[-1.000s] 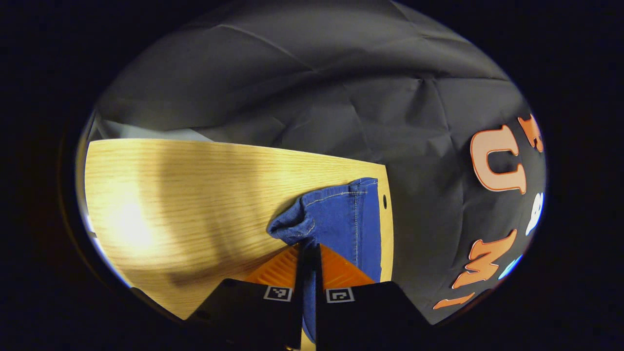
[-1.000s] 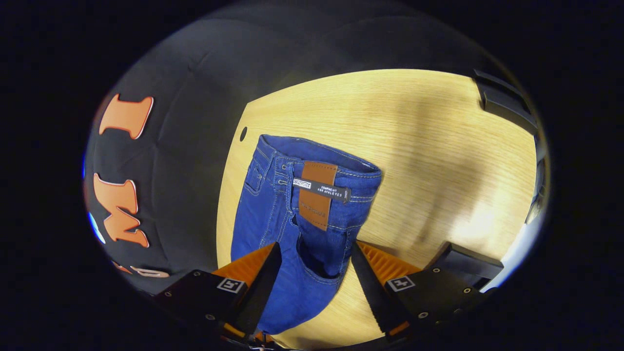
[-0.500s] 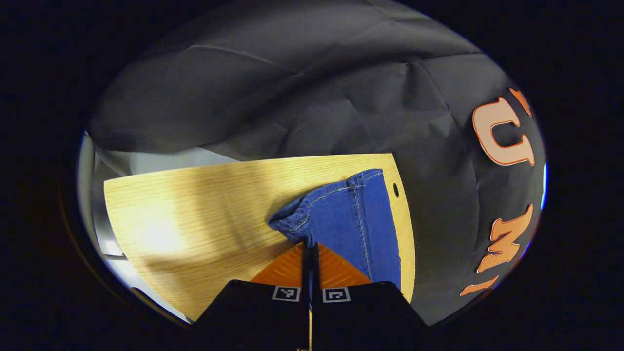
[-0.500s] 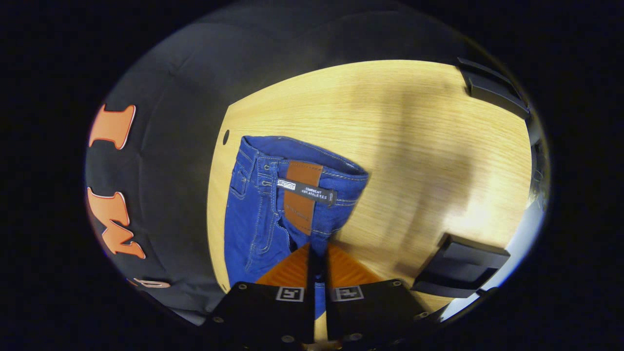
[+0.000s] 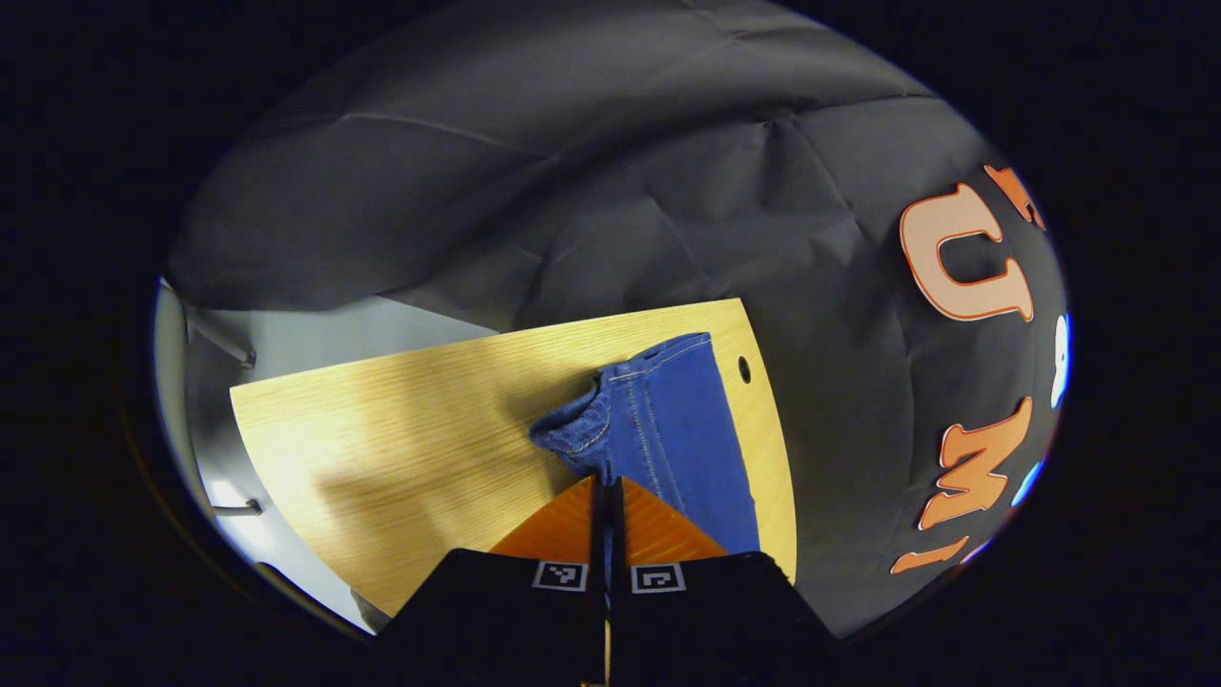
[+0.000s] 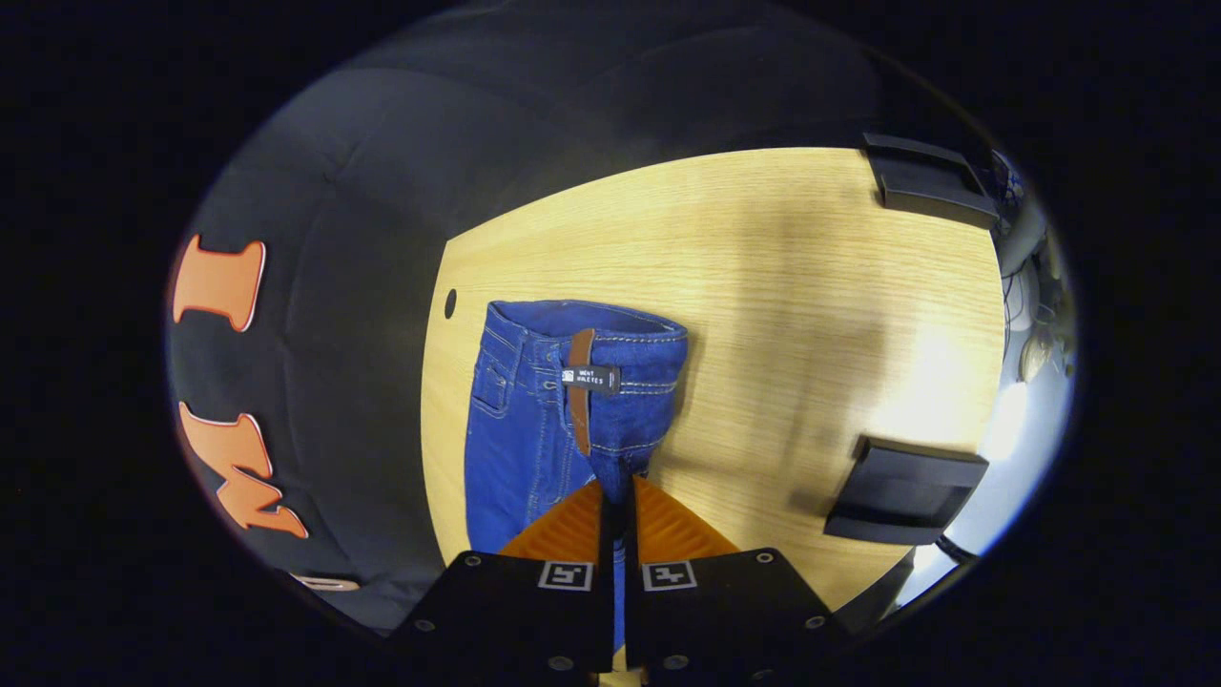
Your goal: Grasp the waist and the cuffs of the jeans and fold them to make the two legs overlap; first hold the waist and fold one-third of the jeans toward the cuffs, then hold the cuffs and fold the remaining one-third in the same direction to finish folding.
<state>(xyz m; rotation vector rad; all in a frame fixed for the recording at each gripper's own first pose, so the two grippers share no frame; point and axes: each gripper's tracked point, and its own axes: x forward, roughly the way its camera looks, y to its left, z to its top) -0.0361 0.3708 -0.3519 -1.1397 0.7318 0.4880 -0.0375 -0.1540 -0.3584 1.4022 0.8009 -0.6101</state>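
Left gripper: we see our fingers pressed together on a fold of blue denim at the cuff end, so we are gripping the jeans there.
Cuffs: one hem bunches up just ahead of our fingertips; the other lies flat beside it, toward the far edge.
Jeans: in the left gripper view they lie along the right edge of the table, near a small round hole in the top.
Right gripper: clenched on the denim just below the waist, with cloth running down between the fingers.
Waist: in the right gripper view it sits at the far end of the jeans, near the table's left edge and beside the hole.
Patch: a brown leather strip on the waistband, seen nearly edge-on.
Tag: a dark band across the patch with pale lettering, too small for us to read; we can make out no brand.
Right of the jeans: two dark boxes, one at the far corner and one nearer, both well apart from the cloth.
Handling: we judge the denim soft but fairly heavy, limp, not slippery and not fragile; it sags and bunches where unsupported.
Where to hold: the stitched waistband and the hemmed cuffs look the firmest places, being thick seams that should stay in a pinch.
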